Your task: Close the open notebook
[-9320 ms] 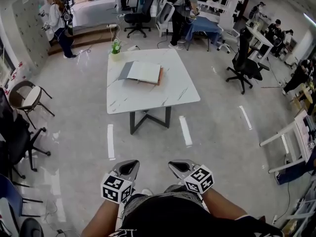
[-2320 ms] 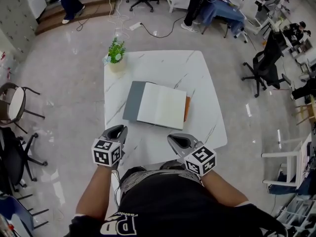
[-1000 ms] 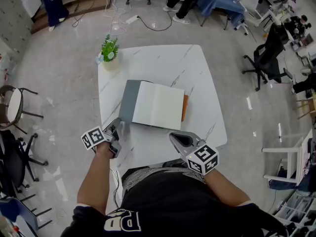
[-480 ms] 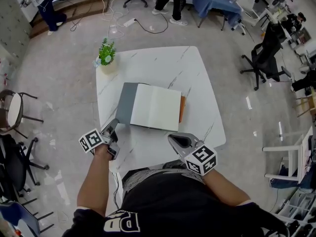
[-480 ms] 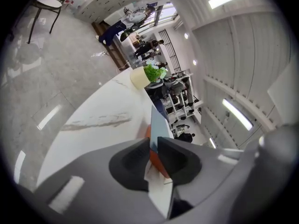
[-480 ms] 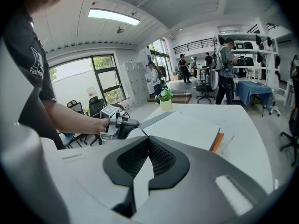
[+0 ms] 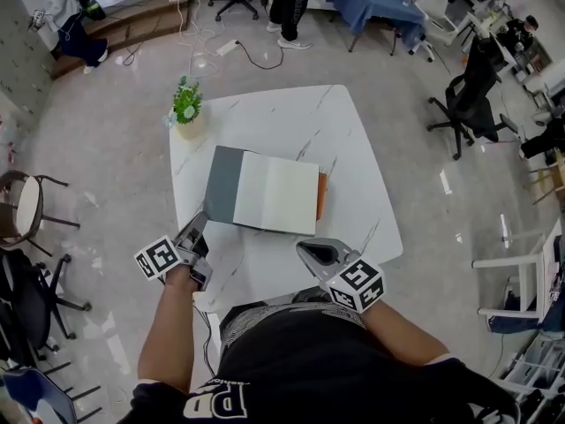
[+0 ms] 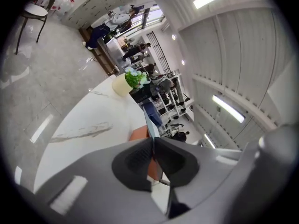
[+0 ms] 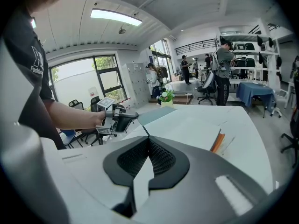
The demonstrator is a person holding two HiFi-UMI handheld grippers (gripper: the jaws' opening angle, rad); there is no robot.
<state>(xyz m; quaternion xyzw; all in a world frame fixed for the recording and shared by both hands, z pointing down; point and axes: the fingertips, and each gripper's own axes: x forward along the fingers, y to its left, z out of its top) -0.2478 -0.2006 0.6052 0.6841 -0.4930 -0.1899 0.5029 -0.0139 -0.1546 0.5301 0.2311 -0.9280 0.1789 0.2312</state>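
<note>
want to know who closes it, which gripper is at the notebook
The left gripper: its jaws meet the notebook's near grey corner. The right gripper hangs short of it, apart.

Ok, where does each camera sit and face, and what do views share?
Head view: on the person's head, looking down at the white marble table and open grey-covered notebook; forearms, left gripper, right gripper show.
Left gripper view: on that gripper, rolled sideways, facing the notebook's edge along the tabletop; own shut jaws show.
Right gripper view: on that gripper, facing across the notebook; own shut jaws, left gripper, forearm show.
Shared: notebook, small green potted plant.
</note>
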